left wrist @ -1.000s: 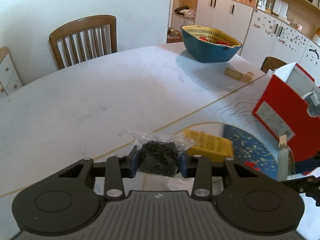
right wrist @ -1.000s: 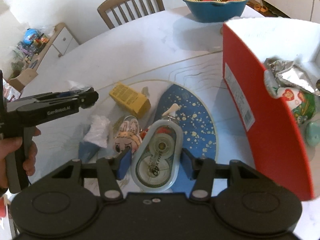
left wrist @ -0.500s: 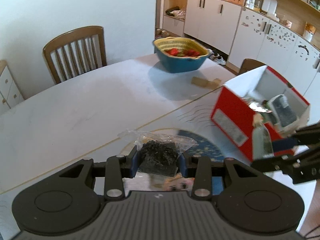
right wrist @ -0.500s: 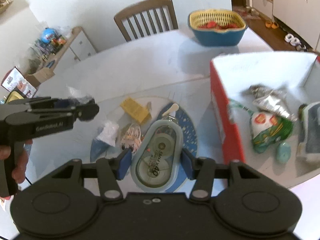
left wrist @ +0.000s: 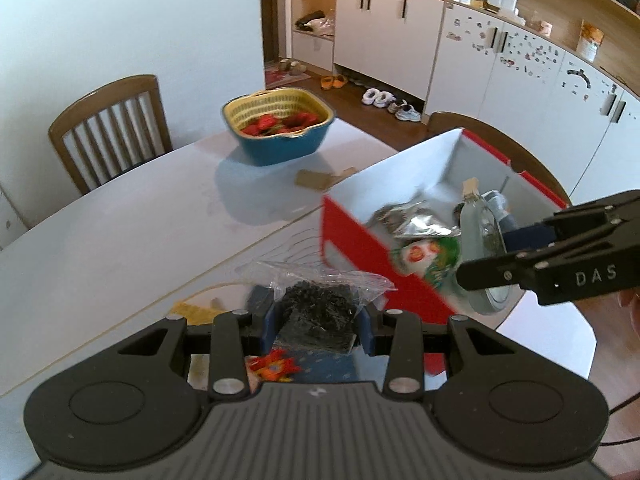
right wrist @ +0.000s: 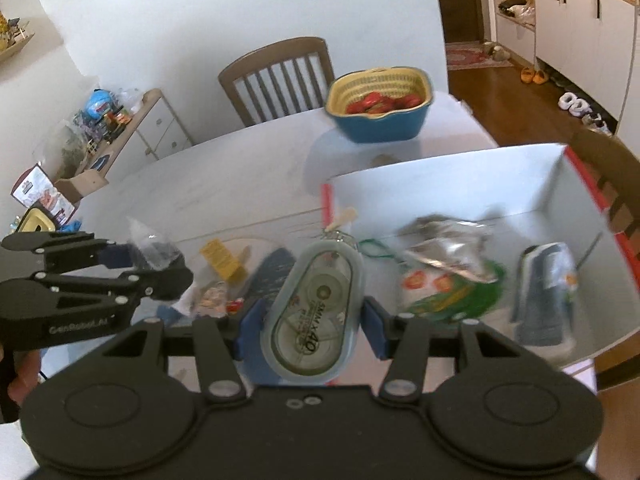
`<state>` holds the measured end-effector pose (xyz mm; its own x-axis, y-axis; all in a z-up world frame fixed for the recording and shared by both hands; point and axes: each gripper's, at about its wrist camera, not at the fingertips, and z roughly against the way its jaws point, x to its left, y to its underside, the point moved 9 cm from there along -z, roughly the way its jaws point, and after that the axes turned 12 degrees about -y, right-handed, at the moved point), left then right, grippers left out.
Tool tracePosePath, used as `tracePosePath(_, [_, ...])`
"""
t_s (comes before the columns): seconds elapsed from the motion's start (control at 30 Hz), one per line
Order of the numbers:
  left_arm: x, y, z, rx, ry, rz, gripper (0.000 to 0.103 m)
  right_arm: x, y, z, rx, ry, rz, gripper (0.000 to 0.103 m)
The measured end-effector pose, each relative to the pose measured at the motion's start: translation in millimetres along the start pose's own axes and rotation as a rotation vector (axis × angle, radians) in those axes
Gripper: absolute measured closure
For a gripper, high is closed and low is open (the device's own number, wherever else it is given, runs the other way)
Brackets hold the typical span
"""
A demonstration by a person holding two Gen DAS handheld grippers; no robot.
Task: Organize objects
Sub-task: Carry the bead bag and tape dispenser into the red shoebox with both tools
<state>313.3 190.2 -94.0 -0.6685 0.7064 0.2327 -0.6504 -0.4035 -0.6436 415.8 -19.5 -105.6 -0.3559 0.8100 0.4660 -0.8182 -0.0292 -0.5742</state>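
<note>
My left gripper (left wrist: 318, 330) is shut on a clear plastic bag of dark crumbly bits (left wrist: 316, 304) and holds it in the air just left of the red box (left wrist: 352, 236). The right gripper (right wrist: 312, 326) is shut on an oval see-through correction tape dispenser (right wrist: 316, 308), which hangs over the box's left rim (right wrist: 326, 208). Inside the white-lined box lie a foil packet (right wrist: 444, 252), a green-and-white packet (right wrist: 440, 292) and a grey-blue item (right wrist: 544, 296). The left wrist view shows the right gripper (left wrist: 520, 256) over the box; the right wrist view shows the left gripper (right wrist: 132, 256) with its bag (right wrist: 154, 246).
A blue bowl with a yellow strainer of red things (left wrist: 280, 128) stands at the table's far side, a wooden piece (left wrist: 320, 178) in front of it. A yellow pack (right wrist: 222, 258) and small items lie by a blue speckled mat (right wrist: 272, 276). Chairs (left wrist: 108, 128) stand behind the table.
Both grippers have risen and moved right with their loads. The correction tape went from above the blue mat to over the box's rim, and the bag came up beside the box.
</note>
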Motion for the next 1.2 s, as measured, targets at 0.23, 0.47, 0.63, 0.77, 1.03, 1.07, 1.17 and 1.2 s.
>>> tracePosePath(0.23, [-48,-17,-6,0.007,-0.005,-0.027,0.065,-46,-6,27,-0.018,0.012,-0.004,0.051])
tracePosePath(0.47, [-91,-27,-21,0.032,0.012,-0.032,0.065,-87,-5,40,-0.003,0.039,0.016,0.051])
tracePosePath(0.63, [-121,-29,-37,0.065,0.028,-0.062,0.065,-111,-10,42,0.015,0.052,0.023,0.051])
tracePosePath(0.77, [-141,-24,-54,0.120,0.040,-0.075,0.065,-127,-15,35,0.039,0.065,0.031,0.051])
tracePosePath(1.03, [-169,-19,-82,0.188,0.034,-0.113,0.065,-148,-32,11,0.052,0.066,0.015,0.051])
tracePosePath(1.07, [-171,-19,-85,0.199,0.033,-0.114,0.065,-150,-34,7,0.051,0.066,0.008,0.051])
tracePosePath(1.17, [-174,-17,-98,0.236,0.028,-0.108,0.065,-155,-37,-6,0.075,0.059,0.003,0.051])
tracePosePath(1.2, [-175,-16,-103,0.248,0.027,-0.108,0.065,-156,-36,-11,0.093,0.060,0.008,0.051])
